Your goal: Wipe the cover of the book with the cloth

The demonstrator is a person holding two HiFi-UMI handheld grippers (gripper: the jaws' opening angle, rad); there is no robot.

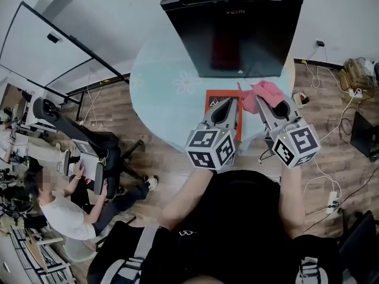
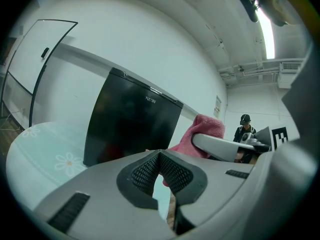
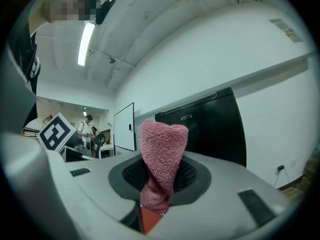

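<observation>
Head view: the book (image 1: 239,128) lies on the table (image 1: 160,76), its long axis seemingly running away from the person. The left gripper (image 1: 227,106), jaws pressed together on nothing, is over the cover. The right gripper (image 1: 271,103), pinching the pink cloth (image 1: 260,92), sits just beside the book's right edge, so wiping likely calls for a short leftward shift.

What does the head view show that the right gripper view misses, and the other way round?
Only the head view shows the round pale table, a black office chair and a seated person in a white shirt. Only the right gripper view shows the long ceiling lamp, standing people far back, and, close up, the right tool with its jaws closed on the cloth. Both show the pink terry cloth, the black cabinet and the orange-edged book, though the right gripper view catches only a sliver of the book.
</observation>
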